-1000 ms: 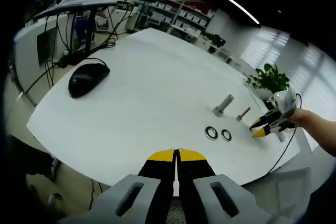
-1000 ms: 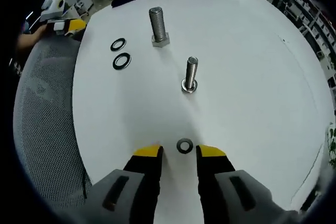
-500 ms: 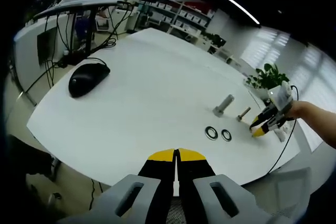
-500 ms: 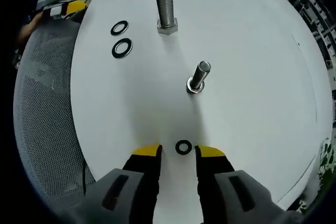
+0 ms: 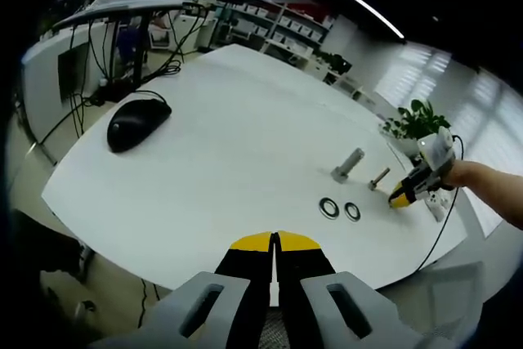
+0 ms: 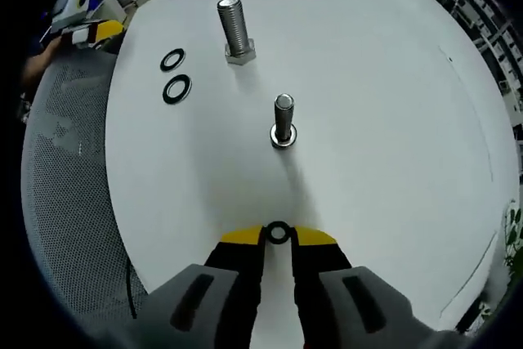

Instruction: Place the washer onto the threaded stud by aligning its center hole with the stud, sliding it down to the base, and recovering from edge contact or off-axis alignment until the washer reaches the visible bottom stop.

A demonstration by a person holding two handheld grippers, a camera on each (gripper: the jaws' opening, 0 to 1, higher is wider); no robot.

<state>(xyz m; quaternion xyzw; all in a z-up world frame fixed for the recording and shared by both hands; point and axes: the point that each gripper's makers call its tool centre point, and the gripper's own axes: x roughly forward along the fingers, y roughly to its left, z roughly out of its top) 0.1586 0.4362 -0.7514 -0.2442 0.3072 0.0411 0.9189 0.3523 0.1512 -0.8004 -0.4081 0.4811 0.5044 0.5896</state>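
A small dark washer (image 6: pixel 278 225) lies on the white table (image 6: pixel 392 120), and my right gripper (image 6: pixel 278 236) is shut on it, yellow tips pinching its two sides. Ahead of it the small threaded stud (image 6: pixel 283 118) stands upright on its head, a short way off. Seen from the left gripper view, the right gripper (image 5: pixel 406 194) is low on the table just right of the small stud (image 5: pixel 379 177). My left gripper (image 5: pixel 276 242) hangs shut and holds nothing, short of the table's near edge.
A larger bolt (image 6: pixel 234 29) stands beyond the stud, with two bigger washers (image 6: pixel 172 60) (image 6: pixel 176 88) flat to its left. A black mouse (image 5: pixel 136 121) and cables lie at the table's far left. A grey mesh chair (image 6: pixel 65 202) borders the table edge.
My right gripper's jaws have come together around the small washer, which lay loose between them before. The right view has shifted a little. The left gripper has not moved.
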